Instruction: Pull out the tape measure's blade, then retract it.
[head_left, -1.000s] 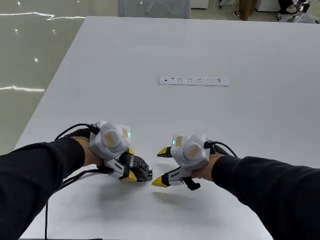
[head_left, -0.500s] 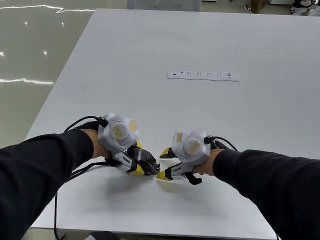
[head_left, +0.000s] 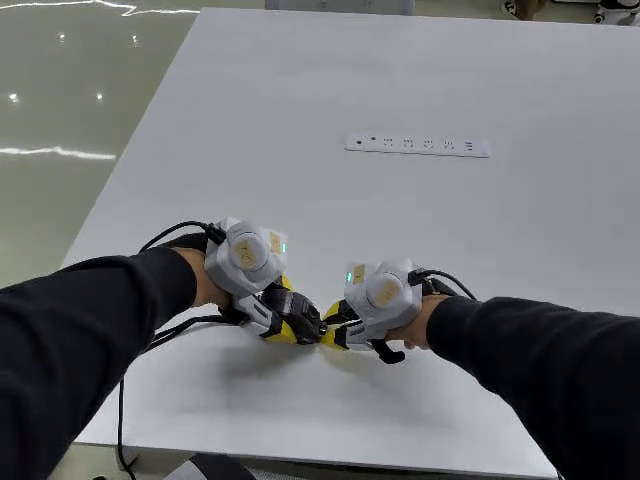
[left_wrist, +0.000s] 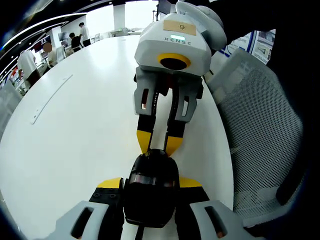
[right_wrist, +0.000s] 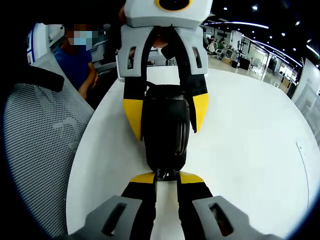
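Now the left gripper (left_wrist: 150, 184) clamps the black tape measure (left_wrist: 151, 167); the right gripper (right_wrist: 167, 179) pinches narrowly onto its blade tip (right_wrist: 167, 173)

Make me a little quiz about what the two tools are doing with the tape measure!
1. True or false: the left tool is clamped on the black tape measure.
2. Pick one. What lies farther off on the white table? A: a power strip. B: a hammer. C: a cup.
3. Short answer: the right tool has its yellow tips at the tape measure's front end. Is a long stretch of blade out yet?

Key: 1 true. 2 A. 3 no, the two tools sit close together and no blade shows between them.
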